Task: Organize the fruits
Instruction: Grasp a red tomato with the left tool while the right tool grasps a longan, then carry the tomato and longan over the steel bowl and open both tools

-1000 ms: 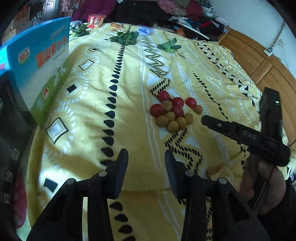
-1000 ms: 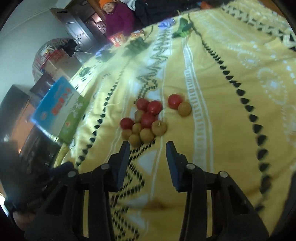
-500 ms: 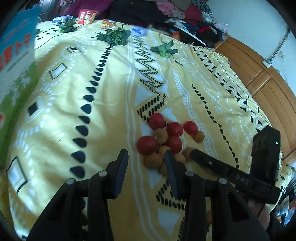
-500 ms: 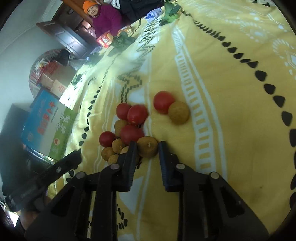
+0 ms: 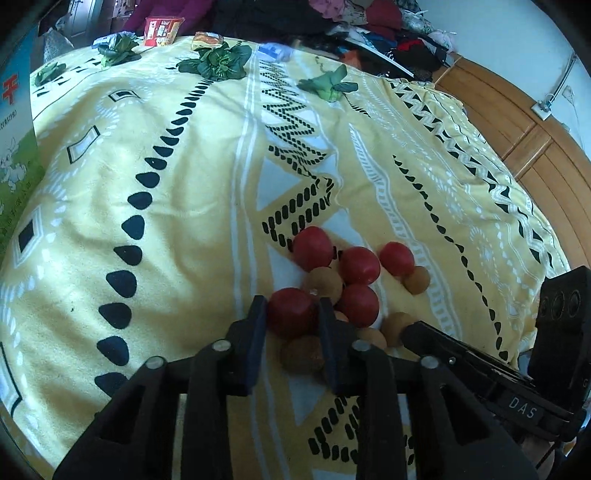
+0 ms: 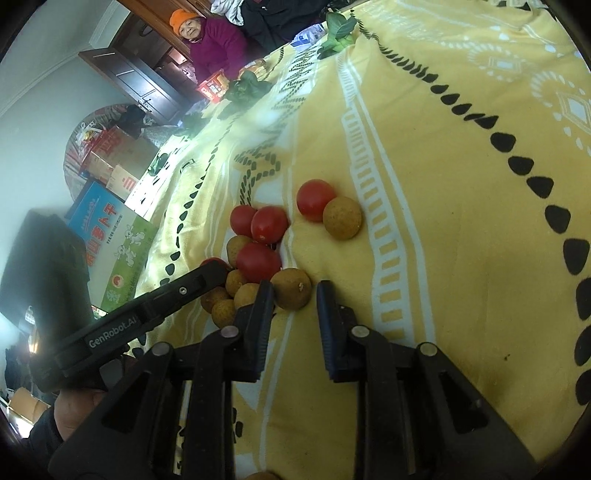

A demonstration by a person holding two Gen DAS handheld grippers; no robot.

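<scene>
A pile of red cherry tomatoes and brown longans lies on the yellow patterned bedspread. My left gripper has its two fingers around the nearest red tomato, touching or nearly touching both sides. A brown longan lies just below it. My right gripper is open, its fingertips beside a large longan at the pile's near edge. One tomato and one longan lie apart at the right.
Green leafy vegetables and snack packets lie at the far end of the bed. A blue and green carton stands at the bed's left side. A wooden headboard is at the right. A person in purple sits beyond.
Both grippers moved forward into the pile. The left fingers narrowed around the nearest red tomato. The right gripper closed in on the large longan.
</scene>
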